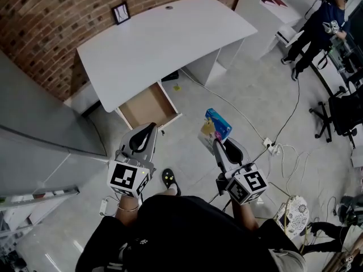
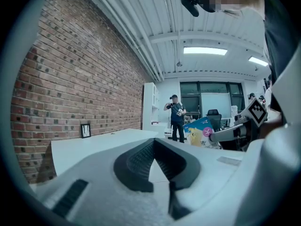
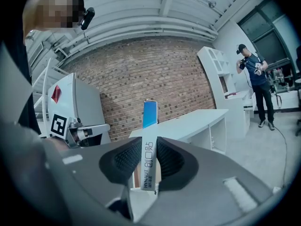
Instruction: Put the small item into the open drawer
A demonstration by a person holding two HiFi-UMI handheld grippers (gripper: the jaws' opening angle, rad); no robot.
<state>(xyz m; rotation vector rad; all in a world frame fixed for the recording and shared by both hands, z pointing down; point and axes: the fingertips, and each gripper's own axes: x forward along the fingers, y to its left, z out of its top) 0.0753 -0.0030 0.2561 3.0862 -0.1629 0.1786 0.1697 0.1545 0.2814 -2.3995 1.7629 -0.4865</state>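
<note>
We hold both grippers out ahead of the body, low and nearly level, pointing toward the desk [image 1: 159,44]. The left gripper [image 1: 148,130] is roughly in line with the drawer [image 1: 146,107]. Its dark pads meet at the tips in the left gripper view, pressed together with nothing between them. The right gripper [image 1: 218,145] is further right, past the drawer's right corner and over the floor [image 1: 193,95]. Its jaws pinch the small box [image 1: 217,123], which stands upright and edge-on between the pads (white narrow side toward the camera, blue end on top) and juts out beyond the fingertips.

The box is held in the air, well apart from the drawer. The drawer is pulled out from under the desk's front edge, and its brown bottom shows bare. A strip of floor lies between both grippers and the drawer front. On the left, a grey cabinet [image 1: 39,123] stands close beside the drawer. On the right, a cable [image 1: 238,113] runs across the floor from under the desk to a power strip [image 1: 269,146] near the right gripper. A brick wall [image 1: 57,21] backs the desk, and a person [image 1: 320,24] stands far off at the right.
</note>
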